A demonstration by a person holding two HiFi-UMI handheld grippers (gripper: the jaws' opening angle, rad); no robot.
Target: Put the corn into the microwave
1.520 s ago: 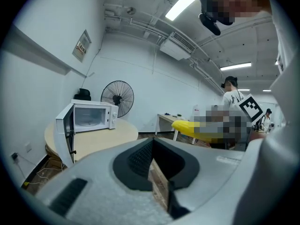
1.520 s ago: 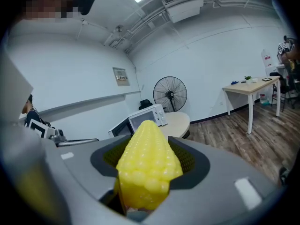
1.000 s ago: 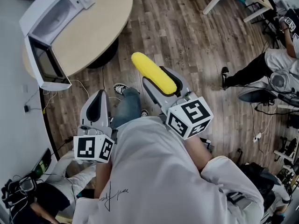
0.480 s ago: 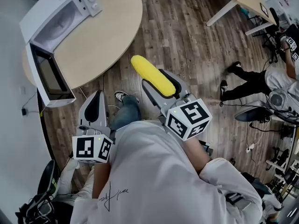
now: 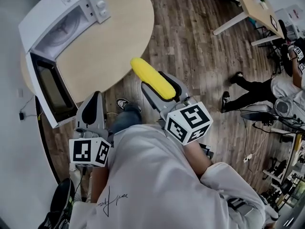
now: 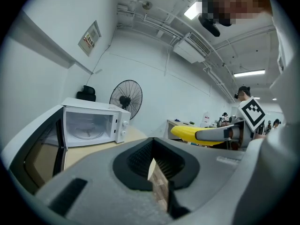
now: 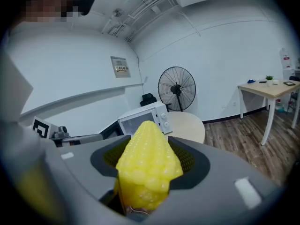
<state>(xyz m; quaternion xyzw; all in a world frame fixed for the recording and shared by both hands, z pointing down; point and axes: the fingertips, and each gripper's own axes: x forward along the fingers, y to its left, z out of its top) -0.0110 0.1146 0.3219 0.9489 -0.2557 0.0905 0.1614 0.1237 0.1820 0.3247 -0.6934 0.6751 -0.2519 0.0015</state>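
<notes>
Right claw [image 5: 158,84] pinches the corn [image 5: 150,77] across the cob's lower part; in the right gripper view the yellow tip points forward out of the jaws, toward the microwave [image 7: 140,118]. Left claw [image 5: 93,109] is pressed together with nothing in it, only a thin sliver of wooden floor [image 5: 200,46] showing between the jaws; it hangs low by the person's side. The corn is in the air over the floor, just off the edge of the round bench [image 5: 119,37], and apart from the microwave, which sits on the far-left part of the bench. The microwave door [image 5: 50,92] stands swung open toward the person, and the cavity looks empty apart from the turntable plate. Judgement on progress: pickup is done and the door needs no opening; the carry is partway. Left to do: bring the cob across the bench, pass it through the opening, set it on the plate, release.
</notes>
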